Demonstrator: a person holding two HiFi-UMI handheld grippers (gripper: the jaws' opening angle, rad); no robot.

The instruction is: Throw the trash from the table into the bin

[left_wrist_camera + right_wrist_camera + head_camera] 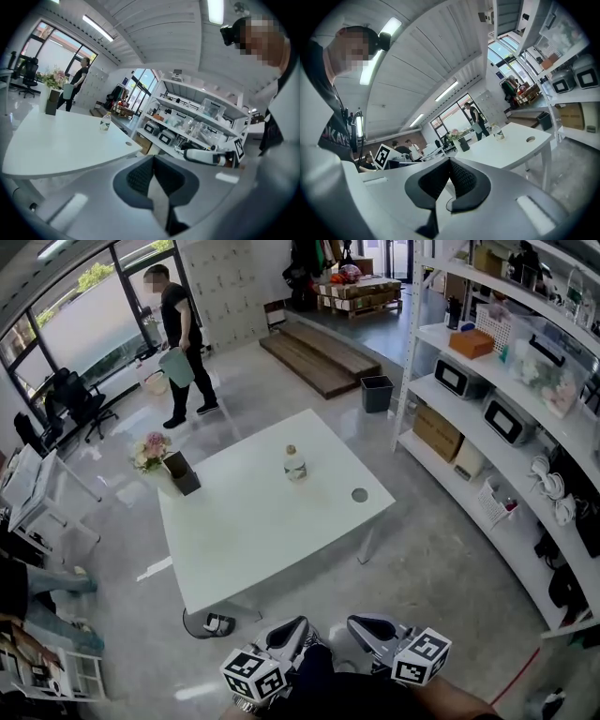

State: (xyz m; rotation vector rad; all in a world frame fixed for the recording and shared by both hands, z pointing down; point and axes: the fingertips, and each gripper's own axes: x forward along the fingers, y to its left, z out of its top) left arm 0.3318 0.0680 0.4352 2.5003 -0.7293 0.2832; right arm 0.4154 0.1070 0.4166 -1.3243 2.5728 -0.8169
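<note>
A small plastic bottle (294, 463) with a pale label stands upright on the white table (262, 531), towards its far side. It also shows in the left gripper view as a bottle (105, 123) and in the right gripper view as a bottle (499, 132). A dark bin (377, 393) sits on the floor beyond the table, beside the shelving. My left gripper (298, 626) and right gripper (354, 622) hang side by side below the table's near edge, well short of the bottle. The left gripper (153, 160) and the right gripper (450, 162) have their jaws together with nothing between them.
A dark vase of flowers (176, 470) stands at the table's left corner, and a round cable hole (360, 495) lies near its right edge. Shelves (506, 409) with appliances and boxes line the right side. A person (180, 343) stands far back left. Wooden steps (319, 357) lie behind the bin.
</note>
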